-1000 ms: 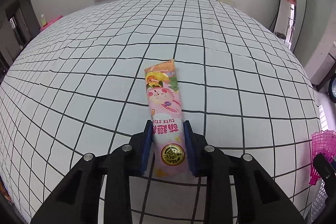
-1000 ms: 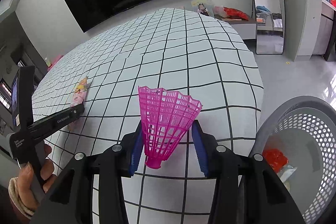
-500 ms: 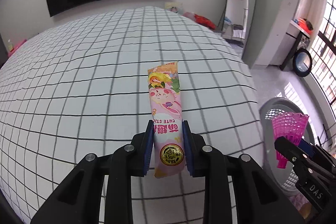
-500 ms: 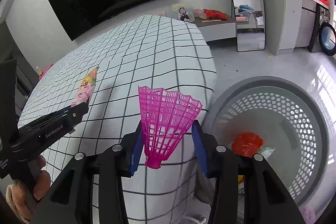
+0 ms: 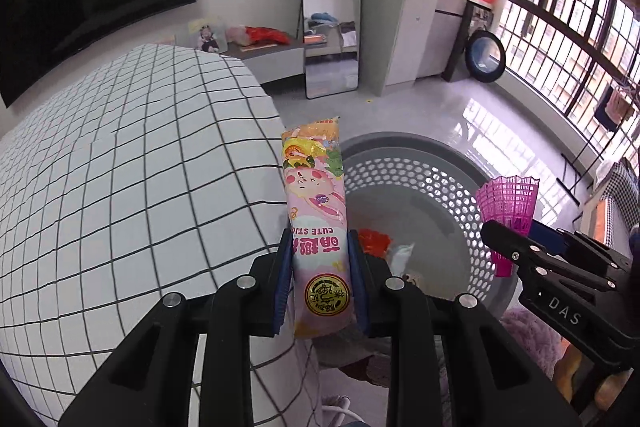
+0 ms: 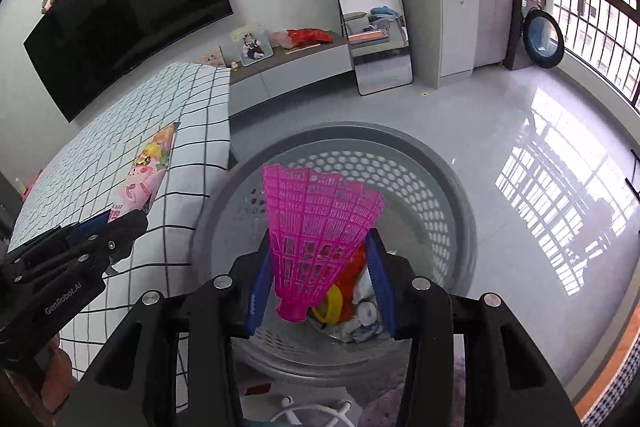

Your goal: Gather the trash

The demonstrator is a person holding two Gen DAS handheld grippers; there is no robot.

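On the left lies a bed [image 5: 132,195] under a white sheet with a black grid. At its right edge the left hand-held gripper [image 5: 320,279] is clenched on a pink snack wrapper [image 5: 316,211], whose free end stands up past the pads over the bed's edge and the near-left rim of the grey perforated basket [image 5: 420,163]. The basket stands on the floor just beside the bed, with an orange scrap and other wrappers at its bottom. Further right, the right hand-held gripper [image 6: 318,283] grasps a pink plastic shuttlecock [image 6: 320,223] by its skirt, cork end toward the camera, held above the basket's opening.
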